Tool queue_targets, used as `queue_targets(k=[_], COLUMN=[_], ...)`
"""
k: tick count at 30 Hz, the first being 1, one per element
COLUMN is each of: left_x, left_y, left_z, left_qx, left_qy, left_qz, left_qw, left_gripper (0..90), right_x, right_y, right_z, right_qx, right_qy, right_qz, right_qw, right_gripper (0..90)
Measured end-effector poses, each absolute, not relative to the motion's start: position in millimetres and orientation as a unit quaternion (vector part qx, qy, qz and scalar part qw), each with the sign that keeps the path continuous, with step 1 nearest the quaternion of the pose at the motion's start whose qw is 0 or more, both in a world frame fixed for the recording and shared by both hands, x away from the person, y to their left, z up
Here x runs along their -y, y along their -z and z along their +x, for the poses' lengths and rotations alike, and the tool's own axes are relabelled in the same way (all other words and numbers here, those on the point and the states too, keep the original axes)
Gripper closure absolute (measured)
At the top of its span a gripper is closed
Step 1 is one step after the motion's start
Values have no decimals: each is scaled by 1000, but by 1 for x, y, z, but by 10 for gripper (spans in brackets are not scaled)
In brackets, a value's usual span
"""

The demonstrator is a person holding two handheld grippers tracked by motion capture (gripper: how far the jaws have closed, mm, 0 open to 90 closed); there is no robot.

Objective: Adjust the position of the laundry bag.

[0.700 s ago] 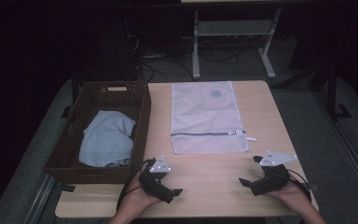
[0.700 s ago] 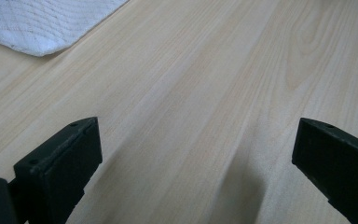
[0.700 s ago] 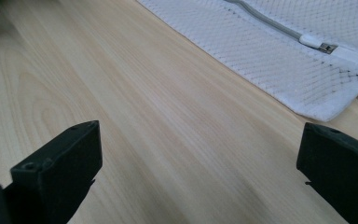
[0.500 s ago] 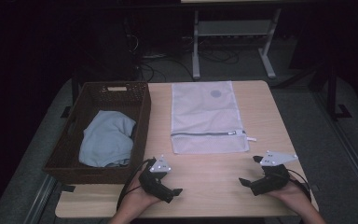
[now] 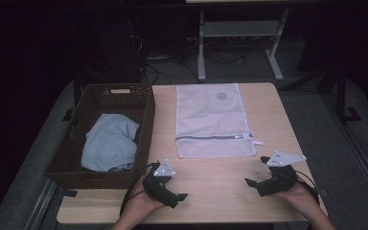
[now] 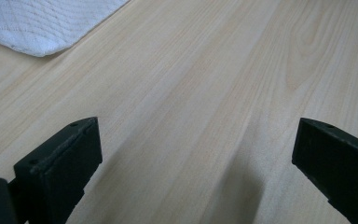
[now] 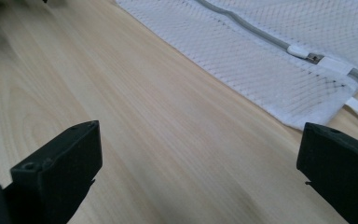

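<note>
Nothing had shifted since the earlier frames. The left claw rested wide open and empty on the worktop. Just beyond lay the white mesh bag, flat, zipped, beside the basket. The right claw rested likewise, agape and empty.

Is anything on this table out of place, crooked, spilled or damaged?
Nothing stands out. The white mesh laundry bag lies flat and straight on the light wooden table, its zipper shut. The light blue cloth sits crumpled inside the dark woven basket. Nothing looks spilled or broken.
</note>
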State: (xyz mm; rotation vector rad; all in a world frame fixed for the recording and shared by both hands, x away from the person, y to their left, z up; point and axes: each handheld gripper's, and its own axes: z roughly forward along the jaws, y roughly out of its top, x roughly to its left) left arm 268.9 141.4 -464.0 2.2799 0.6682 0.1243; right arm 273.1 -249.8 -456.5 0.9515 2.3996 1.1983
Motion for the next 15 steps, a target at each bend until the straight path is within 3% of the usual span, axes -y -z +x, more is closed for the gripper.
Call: queue_targets(k=[15], left_x=[-142], left_y=[463], left_z=[269], left_qx=[-263], left_qy=[-49], left_qz=[888], left_qw=[373], left_gripper=[15], right_x=[245], right_y=[446], right_z=[290], right_qx=[-817], right_qy=[-441], right_qz=[339], right_qw=[153], right_gripper=[0])
